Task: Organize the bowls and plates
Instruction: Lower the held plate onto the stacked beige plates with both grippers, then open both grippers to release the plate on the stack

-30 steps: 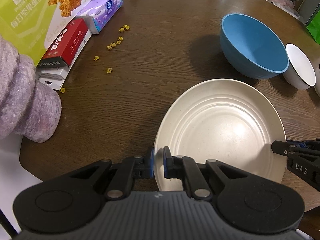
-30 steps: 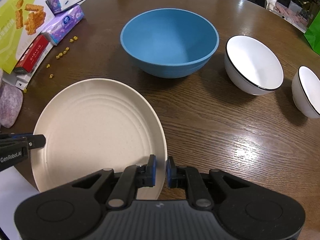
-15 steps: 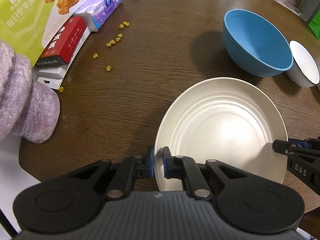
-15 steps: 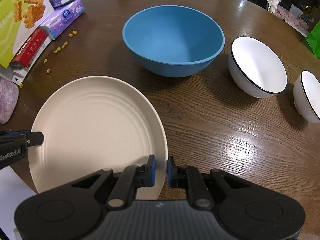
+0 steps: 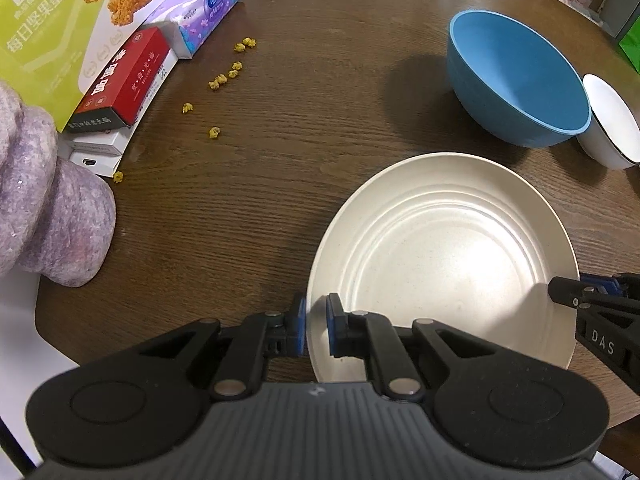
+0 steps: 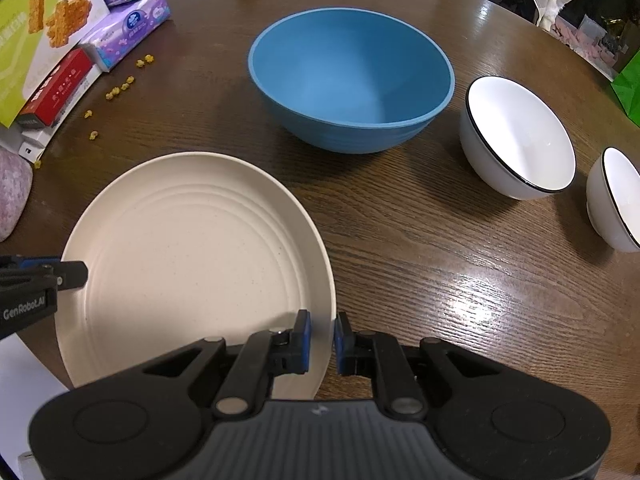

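The left gripper (image 5: 316, 326) pinches the left rim of the round cream ridged plate (image 5: 444, 264), which sits near the front edge of the dark wooden round table (image 5: 304, 128); the right gripper (image 6: 322, 338) clamps its opposite rim. Behind stands a large blue bowl (image 6: 352, 76), then two white black-rimmed bowls (image 6: 518, 136) rightward.

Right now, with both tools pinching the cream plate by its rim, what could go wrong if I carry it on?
1. The left tool and right tool grip only the thin rim of the cream plate; uneven motion could let it slip or tilt.
2. The blue bowl sits just beyond; a low pass may clip it.
3. The yellow crumbs lie to the left, so setting down there could trap them.
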